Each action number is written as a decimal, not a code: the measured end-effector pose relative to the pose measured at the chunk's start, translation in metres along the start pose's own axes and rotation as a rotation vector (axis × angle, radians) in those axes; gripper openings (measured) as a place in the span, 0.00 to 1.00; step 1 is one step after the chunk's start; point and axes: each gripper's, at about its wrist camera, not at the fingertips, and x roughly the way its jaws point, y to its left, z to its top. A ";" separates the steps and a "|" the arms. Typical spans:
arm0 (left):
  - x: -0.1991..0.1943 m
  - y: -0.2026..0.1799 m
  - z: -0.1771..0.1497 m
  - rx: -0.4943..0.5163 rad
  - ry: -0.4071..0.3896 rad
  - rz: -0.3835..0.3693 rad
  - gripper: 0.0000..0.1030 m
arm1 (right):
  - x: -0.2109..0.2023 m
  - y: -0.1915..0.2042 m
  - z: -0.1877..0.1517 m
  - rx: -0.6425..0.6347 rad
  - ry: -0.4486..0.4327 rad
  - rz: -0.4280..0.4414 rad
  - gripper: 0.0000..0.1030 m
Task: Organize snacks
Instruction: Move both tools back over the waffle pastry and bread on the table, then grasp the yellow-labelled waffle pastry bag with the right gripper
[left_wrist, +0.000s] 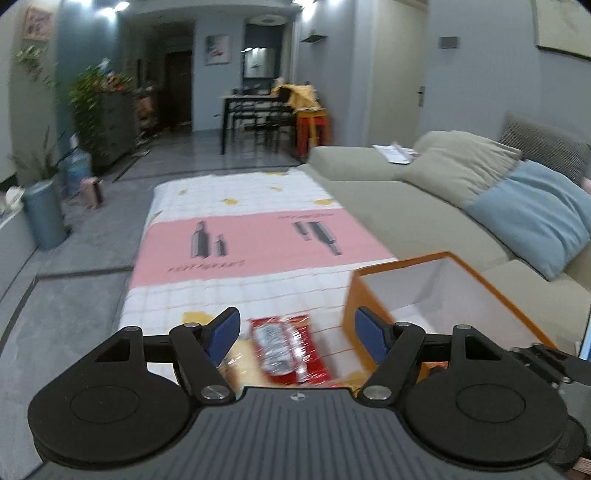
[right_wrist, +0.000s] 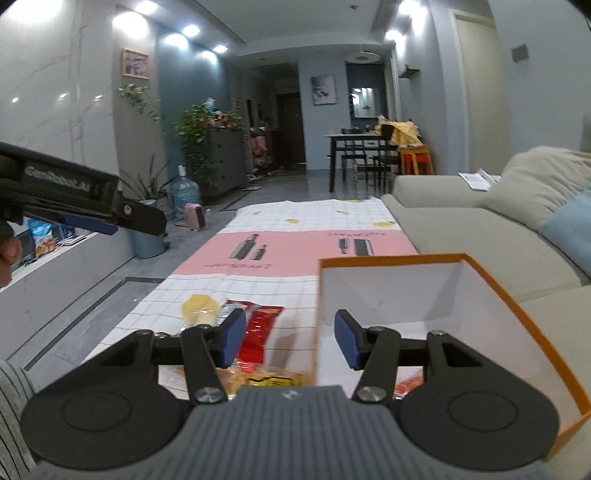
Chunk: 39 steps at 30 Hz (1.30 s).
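Lower end of red snack packet (left_wrist: 284, 347) hidden behind gripper body, print blurred. Yellow packet (right_wrist: 266, 376) beside orange box (right_wrist: 517, 306) mostly covered. Box's near corner cut off.

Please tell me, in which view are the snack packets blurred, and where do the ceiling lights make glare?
Left wrist view: the red foil snack packet between the open left gripper fingers is smeared by motion, as is the orange-rimmed white cardboard box. Right wrist view: ceiling spotlights blow out at top left; the red packet is sharper; the yellow packets below the right gripper are blurred.
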 end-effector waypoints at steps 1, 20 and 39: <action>0.001 0.006 -0.002 -0.011 0.006 0.015 0.81 | -0.001 0.007 0.000 -0.008 -0.007 0.005 0.51; 0.054 0.060 -0.044 -0.148 0.162 0.061 0.81 | 0.054 0.090 -0.030 -0.094 0.136 -0.007 0.53; 0.079 0.063 -0.055 -0.136 0.177 -0.017 0.81 | 0.132 0.085 -0.072 0.017 0.353 -0.322 0.84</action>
